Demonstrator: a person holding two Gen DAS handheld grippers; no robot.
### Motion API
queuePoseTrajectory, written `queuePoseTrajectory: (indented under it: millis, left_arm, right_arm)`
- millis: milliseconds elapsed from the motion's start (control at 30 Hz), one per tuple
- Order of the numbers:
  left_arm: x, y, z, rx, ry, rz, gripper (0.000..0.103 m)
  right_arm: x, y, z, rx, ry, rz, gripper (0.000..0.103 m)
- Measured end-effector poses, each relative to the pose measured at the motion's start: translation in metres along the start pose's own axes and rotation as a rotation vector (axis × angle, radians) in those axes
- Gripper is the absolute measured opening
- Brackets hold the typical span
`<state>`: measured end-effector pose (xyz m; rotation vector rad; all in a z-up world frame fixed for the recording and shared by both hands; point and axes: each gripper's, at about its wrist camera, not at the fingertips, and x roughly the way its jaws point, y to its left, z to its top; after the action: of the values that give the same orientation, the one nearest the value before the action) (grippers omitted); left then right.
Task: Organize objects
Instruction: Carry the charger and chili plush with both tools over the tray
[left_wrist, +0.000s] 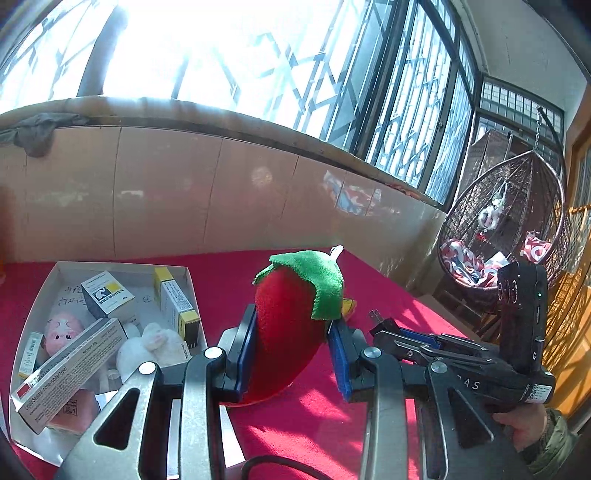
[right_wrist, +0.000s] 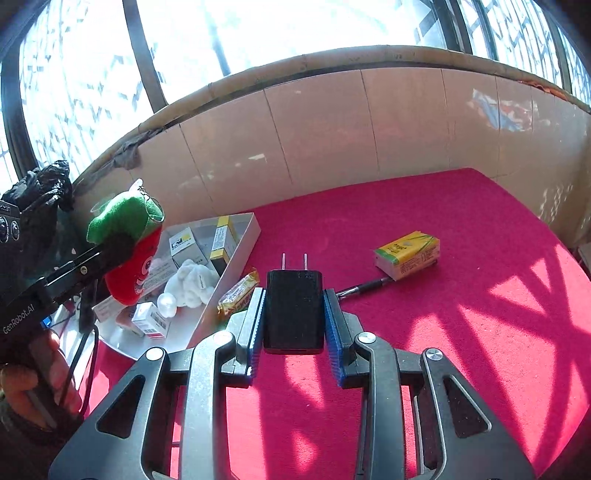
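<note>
Carrying two items at once: the left gripper (left_wrist: 291, 332) is clenched on a plush chili (left_wrist: 291, 321), and the right gripper (right_wrist: 294, 306) is clenched on a black plug (right_wrist: 294, 306), prongs pointing away from the fingers. Both items are lifted clear of the red counter (right_wrist: 461, 332).

Step in hand, as judged: transfer to the white tray (left_wrist: 55, 273), which lies left of the left fingers and already holds small boxes and soft toys.

Next move: bring each load over a free spot in the tray, lower it, then release. The tray is crowded, so little room remains.

Obstructions: the two grippers sit close together and share one target; move them in turn.

Still on the counter beyond the right fingers: a yellow box (right_wrist: 408, 254), a pen (right_wrist: 364, 286) and a snack bar (right_wrist: 238, 291) beside the tray wall.
</note>
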<state>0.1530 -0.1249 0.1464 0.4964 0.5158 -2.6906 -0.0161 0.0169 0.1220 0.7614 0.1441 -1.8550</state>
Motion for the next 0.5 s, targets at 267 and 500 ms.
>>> queuePoseTrajectory:
  millis: [267, 500]
  left_arm:
    - [-0.009, 0.016, 0.002, -0.024, -0.013, 0.022, 0.036]
    - [-0.018, 0.033, 0.004, -0.054, -0.038, 0.048, 0.036]
  right_arm:
    - [0.002, 0.022, 0.010, -0.041, -0.012, 0.021, 0.029]
    - [0.006, 0.039, 0.014, -0.065, -0.012, 0.045, 0.029]
